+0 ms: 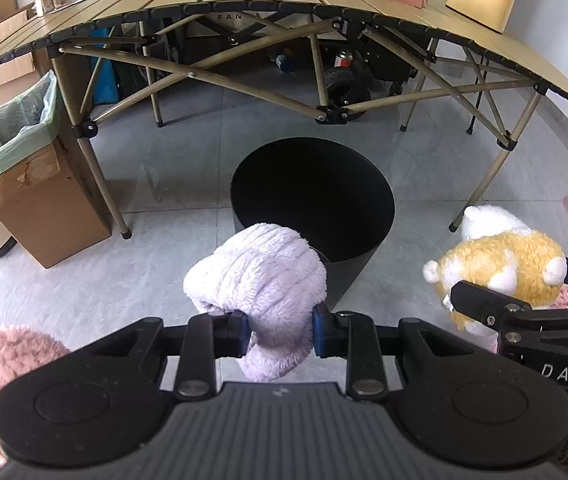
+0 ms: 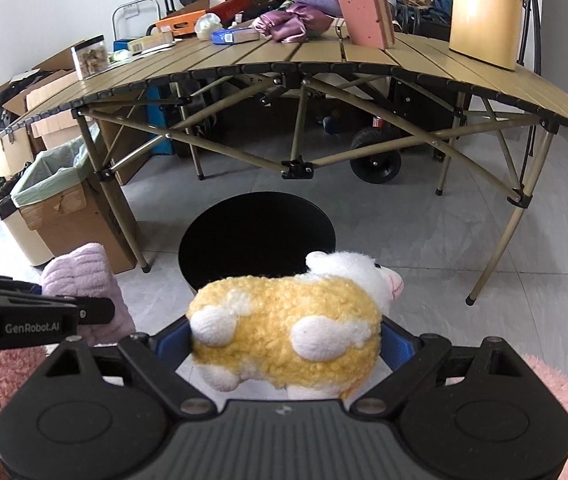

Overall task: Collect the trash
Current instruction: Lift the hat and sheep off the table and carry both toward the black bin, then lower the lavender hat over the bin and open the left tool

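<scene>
My left gripper [image 1: 280, 330] is shut on a fluffy lilac cloth [image 1: 260, 280], which bulges up above the blue pads. The cloth hangs just in front of the near rim of a round black bin [image 1: 312, 196] on the grey floor. My right gripper [image 2: 286, 344] holds a yellow and white plush sheep [image 2: 292, 320] crosswise between its blue pads, jaws wide around the body. The black bin [image 2: 256, 232] lies just beyond the sheep. In the left wrist view the sheep [image 1: 500, 264] and right gripper show at the right edge; the lilac cloth [image 2: 84, 276] shows at the left of the right wrist view.
A folding slatted table [image 1: 284, 4] spans the background, its crossed legs behind the bin. A cardboard box lined with a green bag [image 1: 16, 148] stands at the left by a table leg. Pink fluffy fabric [image 2: 556, 392] lies under both grippers. A wheeled cart [image 2: 376, 160] sits under the table.
</scene>
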Demonstrator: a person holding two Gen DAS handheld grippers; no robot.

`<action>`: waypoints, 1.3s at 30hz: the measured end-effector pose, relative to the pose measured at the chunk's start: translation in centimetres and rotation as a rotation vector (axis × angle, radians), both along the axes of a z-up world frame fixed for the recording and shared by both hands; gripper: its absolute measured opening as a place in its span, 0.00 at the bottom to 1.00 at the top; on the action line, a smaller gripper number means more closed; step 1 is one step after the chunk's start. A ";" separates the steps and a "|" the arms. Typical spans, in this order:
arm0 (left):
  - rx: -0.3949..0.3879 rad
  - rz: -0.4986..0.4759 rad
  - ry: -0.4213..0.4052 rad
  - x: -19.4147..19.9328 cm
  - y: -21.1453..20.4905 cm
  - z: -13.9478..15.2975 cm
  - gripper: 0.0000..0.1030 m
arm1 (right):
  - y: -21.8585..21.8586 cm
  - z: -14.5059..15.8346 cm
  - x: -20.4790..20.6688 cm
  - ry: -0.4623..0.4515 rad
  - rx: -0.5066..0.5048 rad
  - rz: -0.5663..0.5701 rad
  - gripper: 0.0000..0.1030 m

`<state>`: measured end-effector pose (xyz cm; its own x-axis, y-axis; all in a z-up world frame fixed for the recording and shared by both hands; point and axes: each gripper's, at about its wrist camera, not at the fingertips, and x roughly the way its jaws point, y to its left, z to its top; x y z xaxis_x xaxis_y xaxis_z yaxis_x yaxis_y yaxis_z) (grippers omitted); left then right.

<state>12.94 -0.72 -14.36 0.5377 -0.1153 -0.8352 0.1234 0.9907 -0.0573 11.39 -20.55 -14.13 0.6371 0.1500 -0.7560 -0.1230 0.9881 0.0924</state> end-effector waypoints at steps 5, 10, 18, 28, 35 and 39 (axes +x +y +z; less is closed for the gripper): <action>0.012 -0.010 0.014 0.9 -0.7 -0.4 0.28 | -0.3 -0.3 0.7 0.002 0.005 -0.015 0.90; 0.028 -0.018 0.029 2.0 -1.5 -0.9 0.28 | -0.9 -0.7 1.5 -0.004 0.011 -0.026 0.90; 0.053 -0.028 0.026 4.7 -3.5 -1.1 0.28 | -2.6 -1.5 3.4 -0.006 0.040 -0.060 0.90; 0.084 -0.047 0.029 9.0 -6.6 -1.9 0.28 | -4.9 -2.5 6.0 -0.026 0.049 -0.107 0.90; 0.102 -0.047 0.042 12.1 -8.4 -2.9 0.28 | -6.2 -3.1 8.0 -0.048 0.057 -0.138 0.90; 0.106 -0.047 0.052 13.5 -9.3 -3.5 0.28 | -6.7 -3.3 9.1 -0.061 0.053 -0.160 0.90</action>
<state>26.40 -9.98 -17.90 0.4892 -0.0488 -0.8708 0.1698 0.9847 0.0402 20.48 -27.27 -17.47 0.7002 0.0822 -0.7092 0.0283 0.9894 0.1425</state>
